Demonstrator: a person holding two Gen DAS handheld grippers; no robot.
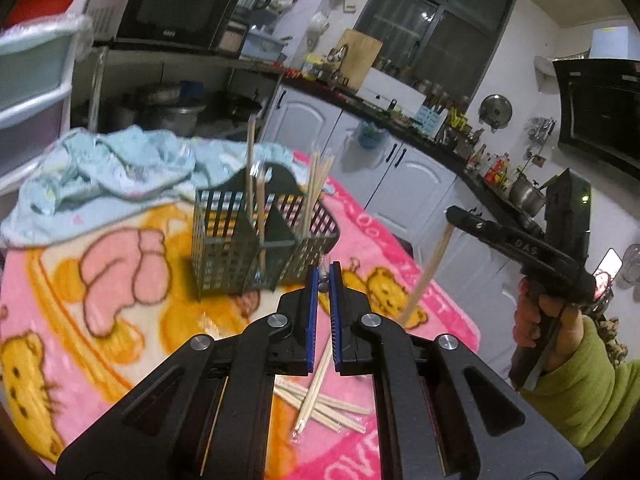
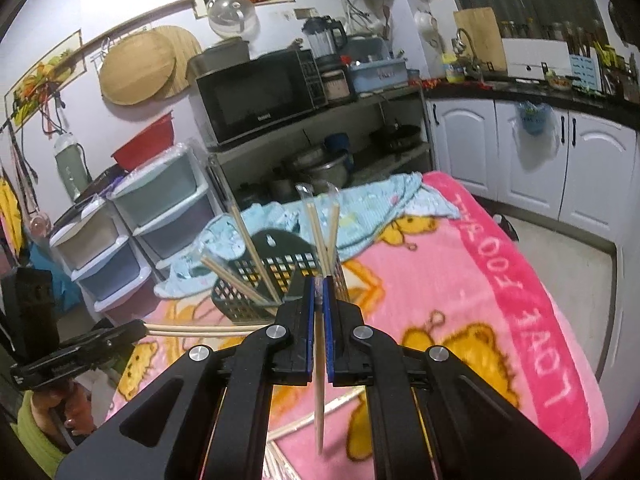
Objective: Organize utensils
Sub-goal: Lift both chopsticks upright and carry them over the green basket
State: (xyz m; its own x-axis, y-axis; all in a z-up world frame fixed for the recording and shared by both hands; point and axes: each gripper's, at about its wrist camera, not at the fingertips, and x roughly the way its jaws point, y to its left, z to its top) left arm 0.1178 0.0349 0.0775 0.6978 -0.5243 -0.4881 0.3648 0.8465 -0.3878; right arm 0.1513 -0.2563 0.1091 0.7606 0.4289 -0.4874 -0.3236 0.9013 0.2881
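**A:** Where are the utensils?

**B:** They are wooden chopsticks. Several stand upright in the dark mesh caddy (image 1: 256, 240), which sits on the pink cartoon blanket (image 1: 120, 320). One tall stick (image 1: 250, 160) rises from the back compartment, and a bundle (image 1: 316, 188) leans in the right one. Loose chopsticks (image 1: 320, 404) lie on the blanket nearer the camera, crossing each other.

**A:** And the tongs?

**B:** The left gripper (image 1: 325, 280) has its blue pads drawn narrow, pinching a wrapped pair of chopsticks (image 1: 322, 368) that hangs down between them. From the right wrist view this pair (image 2: 200, 329) pokes out sideways toward the caddy (image 2: 276, 276).

**A:** The right one?

**B:** The right gripper (image 2: 318, 292) is also closed narrow, clamped on a single chopstick (image 2: 319, 400) that runs down past the pads, tip pointing at the blanket (image 2: 460, 280). The left wrist view shows the same stick (image 1: 430, 272) slanting down from the gripper (image 1: 454, 214), off to the caddy's right.

**A:** Anything around them?

**B:** A crumpled light-blue cloth (image 1: 108, 176) lies just behind the caddy. Further back are a microwave (image 2: 260, 96) on a shelf, plastic drawers (image 2: 132, 232), and white cabinets (image 2: 520, 160).
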